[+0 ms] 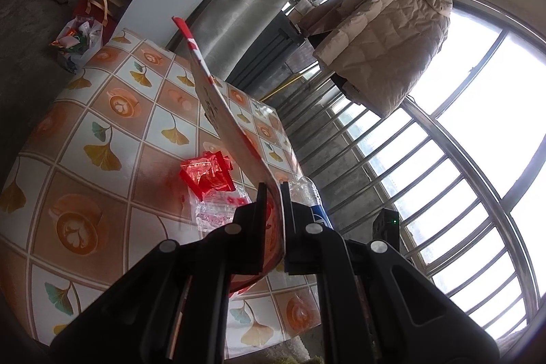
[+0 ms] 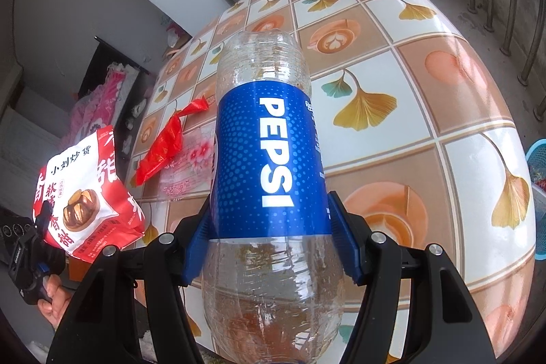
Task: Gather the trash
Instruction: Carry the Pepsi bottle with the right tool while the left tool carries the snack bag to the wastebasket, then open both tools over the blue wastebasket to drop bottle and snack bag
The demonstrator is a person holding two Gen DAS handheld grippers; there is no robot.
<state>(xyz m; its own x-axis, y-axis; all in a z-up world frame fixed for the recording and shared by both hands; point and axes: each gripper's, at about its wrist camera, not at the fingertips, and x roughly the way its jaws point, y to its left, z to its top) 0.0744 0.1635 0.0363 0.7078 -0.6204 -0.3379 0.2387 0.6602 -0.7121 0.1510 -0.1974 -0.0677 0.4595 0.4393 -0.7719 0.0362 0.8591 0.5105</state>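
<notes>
- Your left gripper (image 1: 273, 190) is clamped edge-on on the snack bag (image 1: 221, 111); jaws nearly together, only the bag's thickness between them. Bag is off the table (image 1: 102, 91), sticking up and away from the fingers.
- In the right wrist view the same bag (image 2: 85, 190) hangs at the far left, off the table edge, with the left gripper (image 2: 44, 217) pinching its lower left corner.
- Red wrapper (image 1: 208, 173) lies on the table just left of the held bag, on top of a clear printed wrapper (image 1: 218, 207). In the right view, red wrapper (image 2: 163, 145) and clear wrapper (image 2: 187, 166) sit left of the bottle, touching each other.
- Your right gripper (image 2: 269, 227) is closed on the Pepsi bottle (image 2: 269, 159); blue pads (image 2: 344, 244) press both sides at the label's lower edge, jaws held wide by the bottle. Bottle looks empty, lifted over the table (image 2: 409, 91), pointing away from the camera.
- Blue basket (image 2: 537, 193) at the far right edge, beyond the table.
- Left view: beige coat (image 1: 382, 36) hangs at the window, right of the table.
</notes>
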